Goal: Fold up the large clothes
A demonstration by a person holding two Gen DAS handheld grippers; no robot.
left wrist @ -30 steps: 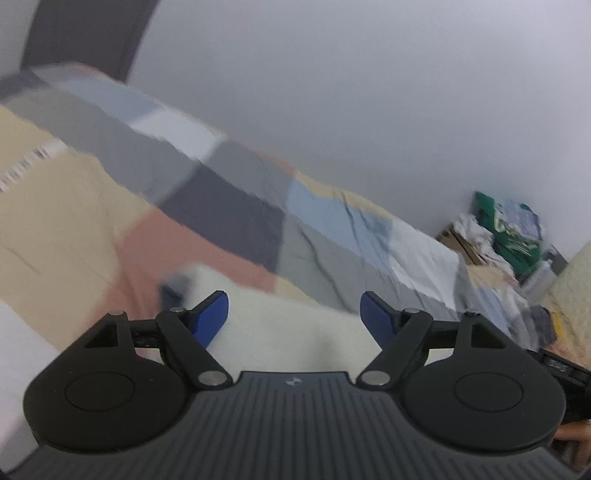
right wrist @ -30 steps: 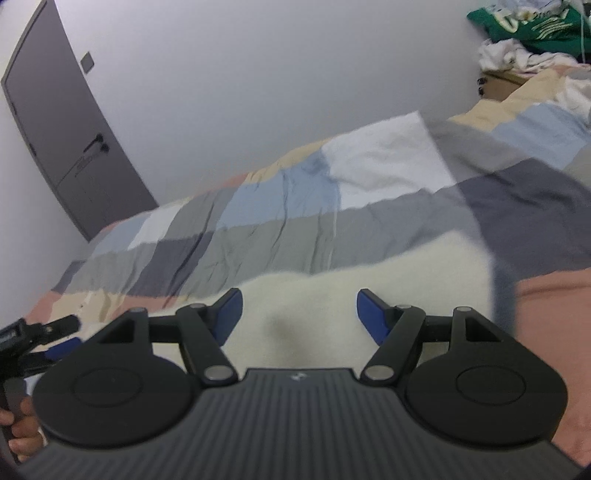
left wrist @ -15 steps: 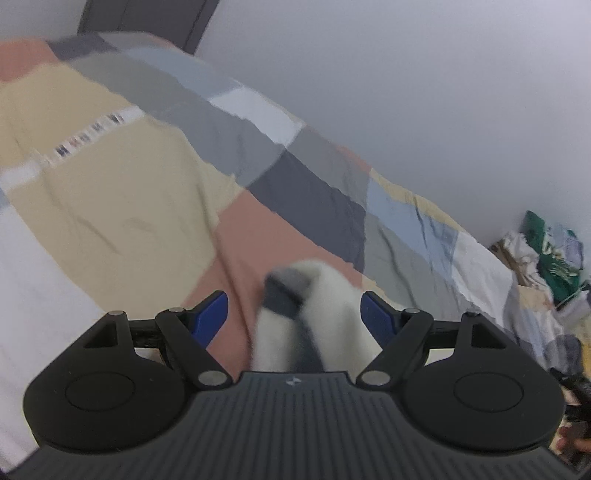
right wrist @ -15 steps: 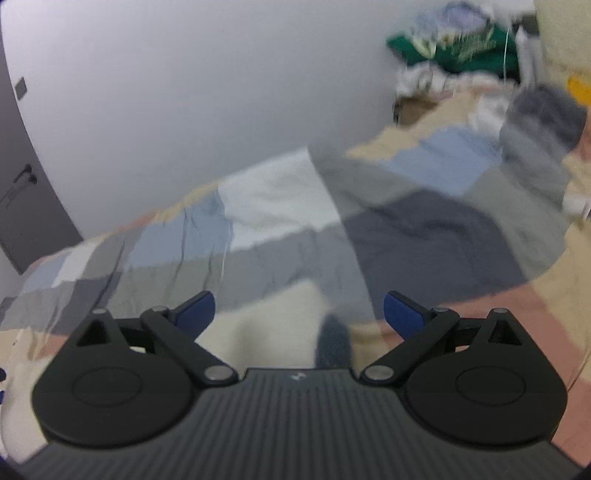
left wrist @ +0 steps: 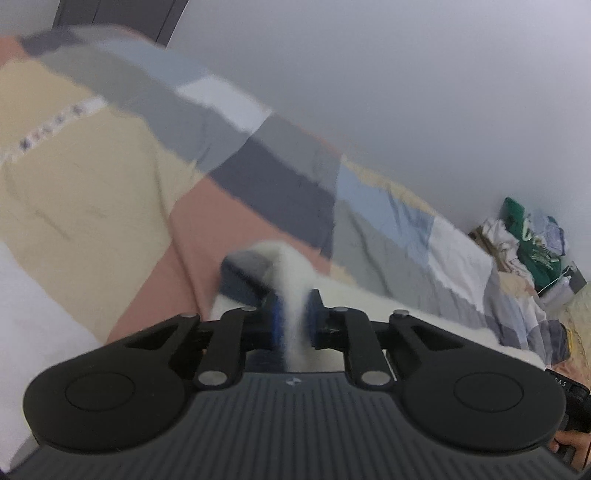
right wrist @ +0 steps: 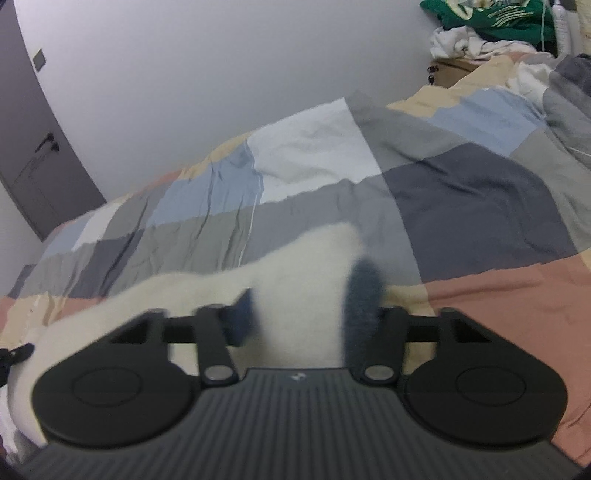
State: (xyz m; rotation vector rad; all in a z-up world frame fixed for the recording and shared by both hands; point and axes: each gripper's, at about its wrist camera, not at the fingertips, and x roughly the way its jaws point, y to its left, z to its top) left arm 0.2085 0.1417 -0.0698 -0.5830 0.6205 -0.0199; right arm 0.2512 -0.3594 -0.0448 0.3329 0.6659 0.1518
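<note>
A cream fleece garment (left wrist: 373, 306) with a dark blue trim (left wrist: 243, 273) lies on a patchwork bedspread (left wrist: 110, 184). In the left wrist view my left gripper (left wrist: 295, 319) is closing. Its blue pads pinch a raised ridge of the cream fabric just beside the trim. In the right wrist view the garment (right wrist: 303, 266) bulges up between the jaws of my right gripper (right wrist: 303, 314), which is also closing. Its left pad presses the cream fleece. A dark blue cuff (right wrist: 364, 291) covers the right pad.
The bedspread (right wrist: 461, 192) runs back to a pale wall. A pile of clothes (left wrist: 528, 240) (right wrist: 487, 22) sits on a brown box (right wrist: 447, 70) past the bed's end. A grey door (right wrist: 33, 147) stands at the left. A person's hand (left wrist: 569, 443) shows at the lower right.
Both grippers stood wide open over the garment and have now closed in on it. Each has sunk slightly toward the bed, and fabric is now bunched between the pads.
</note>
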